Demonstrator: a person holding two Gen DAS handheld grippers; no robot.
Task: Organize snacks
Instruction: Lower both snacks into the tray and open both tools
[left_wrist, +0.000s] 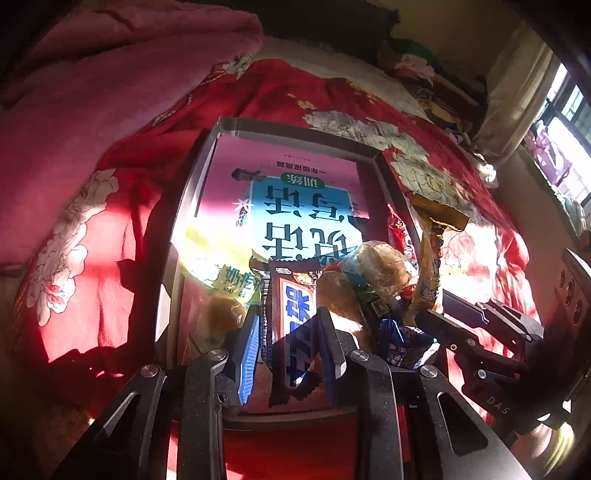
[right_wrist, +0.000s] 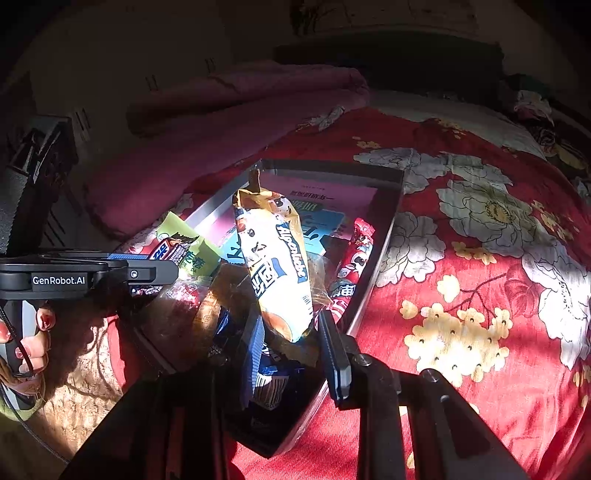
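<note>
Gripping a brown chocolate bar (left_wrist: 291, 325) with white-on-blue Chinese lettering, left gripper (left_wrist: 288, 339) clamped across its lower half, long axis running away from the camera, over the grey tray (left_wrist: 295, 131). Pinching the "Alpenliebe" packet (right_wrist: 275, 262) by its near end in the right gripper (right_wrist: 291, 347), standing tilted above the tray on the red floral quilt (right_wrist: 461, 280). "GenRobot.AI" legible on the left gripper's side.
</note>
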